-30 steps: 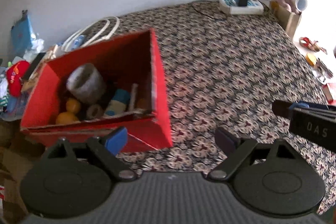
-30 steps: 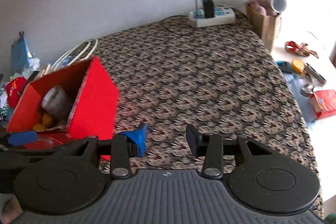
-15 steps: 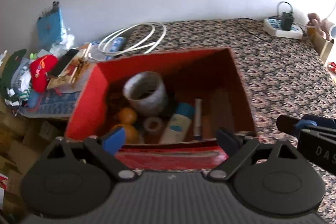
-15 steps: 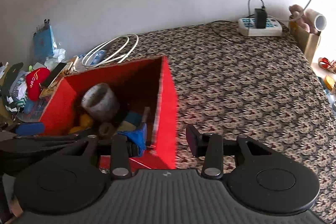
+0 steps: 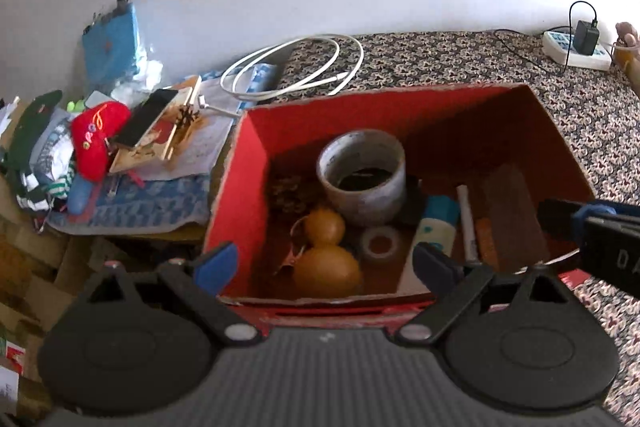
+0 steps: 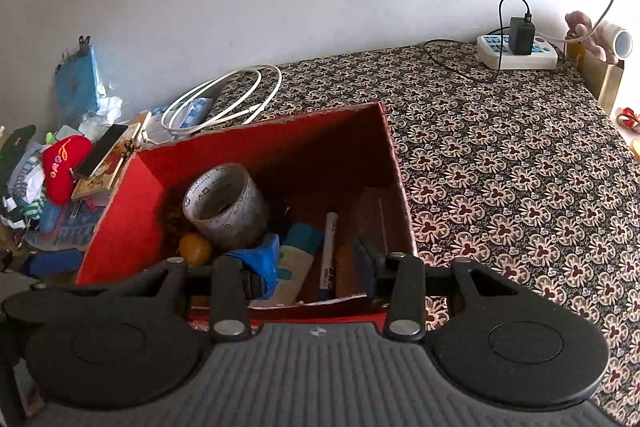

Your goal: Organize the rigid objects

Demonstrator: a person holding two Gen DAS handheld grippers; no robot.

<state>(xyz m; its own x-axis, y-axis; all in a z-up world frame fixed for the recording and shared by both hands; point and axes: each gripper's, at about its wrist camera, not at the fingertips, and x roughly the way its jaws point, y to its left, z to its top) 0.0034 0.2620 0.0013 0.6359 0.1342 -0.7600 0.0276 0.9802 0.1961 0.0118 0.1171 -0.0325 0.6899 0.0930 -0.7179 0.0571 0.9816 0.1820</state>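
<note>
Left gripper [image 5: 326, 261] held above near wall of red box [image 5: 448, 103], jaws spread wide, nothing between them. Right gripper [image 6: 316, 263] over right half of same box, jaws also apart, empty; seen from the left wrist camera as a dark bar entering at box's right rim.

Box open-topped, on patterned surface [image 6: 500, 163] (bed or bench, cannot tell), near its left edge. Inside box:
- grey tape roll [image 5: 362, 175], large, toward back, lying tilted
- orange gourd [image 5: 326, 255], front left, just beside tape roll
- small clear tape roll [image 5: 380, 243], just right of gourd
- tube with blue cap [image 5: 438, 219], centre
- white marker [image 5: 466, 223], alongside tube on its right
- brown flat piece [image 5: 512, 203] at right wall; material unclear, possibly wood.

Outside box: white cable coil [image 5: 296, 67] behind it; clutter pile with red plush [image 5: 98, 139] to left; power strip [image 6: 516, 51] with plugged charger at far corner, well apart.
</note>
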